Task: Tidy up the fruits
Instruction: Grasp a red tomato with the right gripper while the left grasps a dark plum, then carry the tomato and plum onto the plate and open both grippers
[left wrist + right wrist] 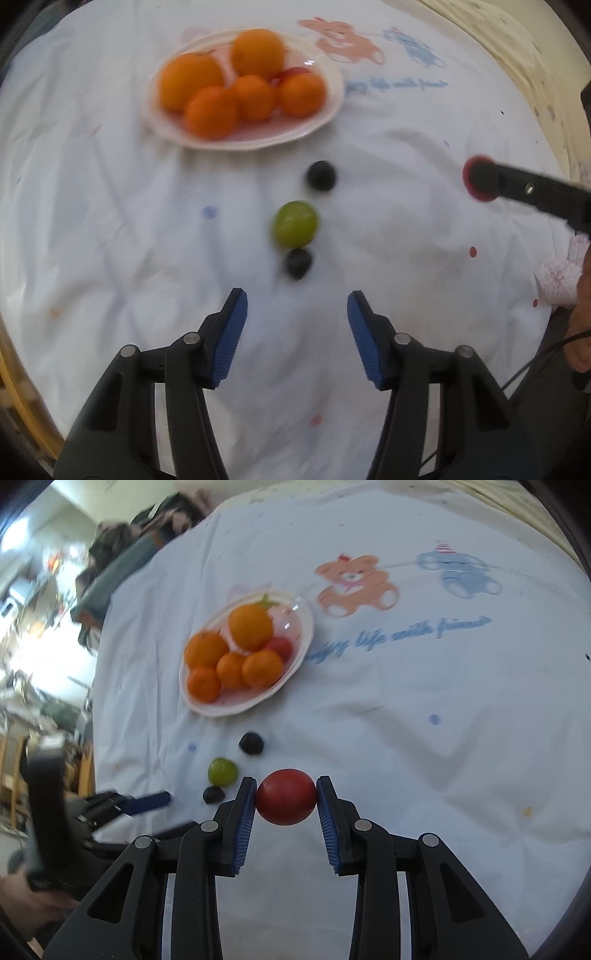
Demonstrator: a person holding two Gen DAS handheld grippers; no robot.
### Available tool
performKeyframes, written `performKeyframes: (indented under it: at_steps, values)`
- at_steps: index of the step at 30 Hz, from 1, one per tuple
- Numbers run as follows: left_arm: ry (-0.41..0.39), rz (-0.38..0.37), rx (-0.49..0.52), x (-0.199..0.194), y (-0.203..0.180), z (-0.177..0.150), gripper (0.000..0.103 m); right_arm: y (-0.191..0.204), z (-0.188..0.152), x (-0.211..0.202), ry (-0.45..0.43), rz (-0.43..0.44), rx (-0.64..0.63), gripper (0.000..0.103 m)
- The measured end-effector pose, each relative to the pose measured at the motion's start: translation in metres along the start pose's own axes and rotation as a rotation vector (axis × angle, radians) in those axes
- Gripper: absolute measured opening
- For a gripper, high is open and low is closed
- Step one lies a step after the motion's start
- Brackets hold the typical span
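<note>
Right gripper (286,801) fingers clamp red tomato (286,801) across its middle—likely soft, bruisable; left gripper (297,325) spread empty, green grape (294,229) at 12 o'clock.

Blue cursive lettering on the white cloth (406,738), right of centre in the right wrist view below two printed bears, reads "enjoy life with friend"; its first letters are blurred

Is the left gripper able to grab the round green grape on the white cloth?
Probably yes. The left gripper is open and empty, and the round green grape lies just ahead on the white cloth. Only a small dark grape sits between, touching it, and might get nudged.
</note>
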State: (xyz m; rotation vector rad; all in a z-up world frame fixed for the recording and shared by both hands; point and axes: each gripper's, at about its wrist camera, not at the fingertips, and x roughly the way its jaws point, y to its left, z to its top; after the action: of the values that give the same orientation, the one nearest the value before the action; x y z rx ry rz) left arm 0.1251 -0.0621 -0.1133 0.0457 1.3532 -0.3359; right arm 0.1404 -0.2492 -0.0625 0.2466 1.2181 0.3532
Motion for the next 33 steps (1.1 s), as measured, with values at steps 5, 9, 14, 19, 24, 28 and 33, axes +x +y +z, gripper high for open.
performKeyframes:
  at_steps: [5,9,14,19,24,28,33]
  values:
    - [0.019,0.002,-0.015,0.023,-0.008,0.010,0.036,-0.013,-0.001,-0.009,-0.005,0.006,0.034,0.035]
    - [0.013,0.028,-0.054,0.033,-0.005,0.014,0.017,-0.017,-0.002,-0.013,-0.011,0.020,0.047,0.035]
    - [0.007,0.051,-0.036,0.030,-0.009,0.014,0.017,-0.016,0.000,-0.015,-0.017,0.034,0.043,0.035]
    - [0.020,0.014,-0.083,0.014,-0.008,0.011,0.017,-0.010,0.001,-0.017,-0.017,0.048,0.037,0.035]
    - [-0.080,0.015,-0.076,-0.032,0.002,0.019,0.017,-0.001,0.010,-0.021,-0.037,0.088,0.022,0.035]
    - [-0.164,0.027,-0.116,-0.058,0.024,0.042,0.017,0.008,0.034,-0.019,-0.069,0.088,-0.001,0.035]
    - [-0.212,0.019,-0.166,-0.059,0.048,0.075,0.017,0.012,0.074,-0.005,-0.106,0.109,0.003,0.035]
